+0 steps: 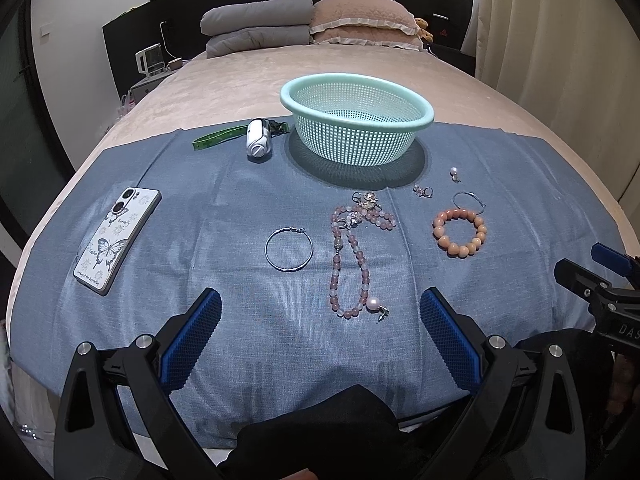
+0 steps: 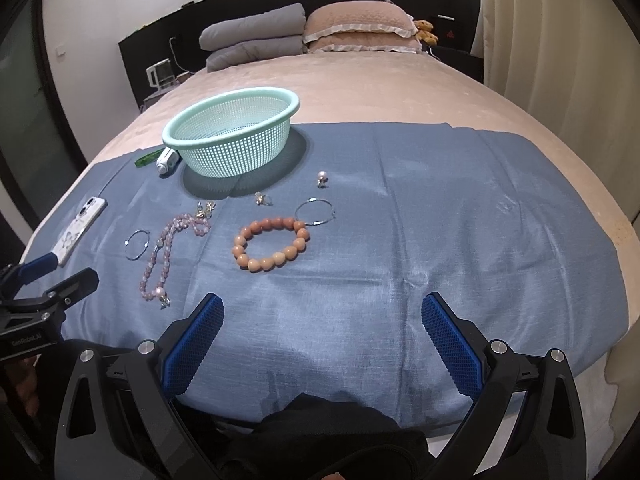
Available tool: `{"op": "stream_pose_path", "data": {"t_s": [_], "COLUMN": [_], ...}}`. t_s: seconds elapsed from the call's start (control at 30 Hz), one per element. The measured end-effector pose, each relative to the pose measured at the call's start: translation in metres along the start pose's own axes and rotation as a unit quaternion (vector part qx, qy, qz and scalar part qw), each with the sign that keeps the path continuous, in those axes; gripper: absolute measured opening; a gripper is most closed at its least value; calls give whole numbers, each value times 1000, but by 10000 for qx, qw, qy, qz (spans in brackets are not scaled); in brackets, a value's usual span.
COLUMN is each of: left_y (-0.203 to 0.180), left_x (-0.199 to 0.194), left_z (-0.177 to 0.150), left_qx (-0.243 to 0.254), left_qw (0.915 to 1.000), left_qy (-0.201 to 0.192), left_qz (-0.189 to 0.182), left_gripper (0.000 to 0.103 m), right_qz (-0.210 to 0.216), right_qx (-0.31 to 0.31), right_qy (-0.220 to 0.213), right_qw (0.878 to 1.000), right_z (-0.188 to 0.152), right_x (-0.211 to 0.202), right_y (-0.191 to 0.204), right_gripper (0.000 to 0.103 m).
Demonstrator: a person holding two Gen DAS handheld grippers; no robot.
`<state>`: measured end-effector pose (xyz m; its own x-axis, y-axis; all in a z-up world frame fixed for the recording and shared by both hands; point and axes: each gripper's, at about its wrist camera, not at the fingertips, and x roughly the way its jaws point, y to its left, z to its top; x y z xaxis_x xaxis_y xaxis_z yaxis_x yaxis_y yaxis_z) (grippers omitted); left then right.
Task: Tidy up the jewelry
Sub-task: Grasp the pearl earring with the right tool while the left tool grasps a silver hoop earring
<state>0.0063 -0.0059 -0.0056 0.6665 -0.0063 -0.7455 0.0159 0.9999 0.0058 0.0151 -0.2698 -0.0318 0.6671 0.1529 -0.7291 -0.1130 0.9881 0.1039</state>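
Observation:
Jewelry lies on a blue cloth [image 1: 240, 340] on a bed. A mint green basket [image 1: 356, 128] [image 2: 232, 140] stands at the back. In front lie a pink bead necklace [image 1: 350, 256] [image 2: 164, 256], an orange bead bracelet [image 1: 460, 232] [image 2: 272, 244], a silver hoop [image 1: 289, 249] [image 2: 137, 244], a smaller hoop [image 1: 469, 201] [image 2: 315, 212], a pearl earring [image 1: 455, 173] [image 2: 321, 178] and small earrings [image 1: 423, 191] [image 2: 263, 199]. My left gripper [image 1: 320, 310] is open and empty, near the necklace's near end. My right gripper [image 2: 322, 316] is open and empty, in front of the bracelet.
A phone in a butterfly case [image 1: 116, 236] [image 2: 80, 232] lies at the cloth's left. A small white device [image 1: 259, 140] with a green strap [image 1: 218, 136] lies left of the basket. Pillows [image 1: 360, 24] and folded blankets [image 1: 256, 24] are at the headboard. A curtain [image 1: 560, 40] hangs right.

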Motion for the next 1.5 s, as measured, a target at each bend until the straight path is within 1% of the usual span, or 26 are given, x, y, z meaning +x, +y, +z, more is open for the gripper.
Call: {"op": "stream_pose_path", "data": {"t_s": [0.1, 0.17, 0.3, 0.37, 0.53, 0.73, 1.0, 1.03, 1.1, 1.13, 1.27, 1.33, 1.5], "left_y": [5, 7, 8, 10, 18, 29, 41, 42, 43, 43, 49, 51, 49], "left_x": [3, 5, 12, 17, 32, 56, 91, 96, 105, 110, 125, 130, 134], "left_z": [4, 8, 17, 22, 34, 46, 50, 49, 49, 48, 44, 42, 38], "left_qx": [-108, -96, 24, 35, 74, 120, 249, 278, 328, 337, 230, 242, 428], "left_qw": [9997, 9996, 9995, 9993, 9991, 9984, 9964, 9960, 9952, 9949, 9938, 9941, 9948], "left_qy": [113, 171, 252, 306, 398, 553, 812, 847, 917, 950, 1040, 1020, 876], "left_qz": [-161, -203, -212, -231, -138, -31, -54, -71, -63, -75, -321, -293, -304], "left_gripper": [97, 97, 97, 97, 97, 97, 97, 97, 97, 97, 97, 97, 98], "right_qz": [-32, 28, 224, 251, 283, 353, 400, 410, 408, 431, 448, 495, 535], "right_qx": [-26, -45, -81, -116, -226, -425, -575, -594, -656, -673, -763, -775, -748], "right_qy": [-51, -63, -64, -94, -70, 89, 272, 293, 395, 473, 604, 655, 768], "right_qw": [10000, 10000, 9997, 9996, 9993, 9984, 9972, 9970, 9962, 9957, 9942, 9936, 9928], "right_z": [9, 17, 35, 43, 60, 74, 91, 93, 97, 98, 102, 103, 104], "right_x": [1, 2, 7, 10, 23, 47, 90, 95, 108, 115, 137, 146, 166], "right_y": [-3, -6, -12, -14, -17, -17, -11, -11, -8, -7, -1, 0, 2], "right_gripper": [95, 95, 95, 95, 95, 95, 93, 91, 78, 69, 67, 65, 56]}}
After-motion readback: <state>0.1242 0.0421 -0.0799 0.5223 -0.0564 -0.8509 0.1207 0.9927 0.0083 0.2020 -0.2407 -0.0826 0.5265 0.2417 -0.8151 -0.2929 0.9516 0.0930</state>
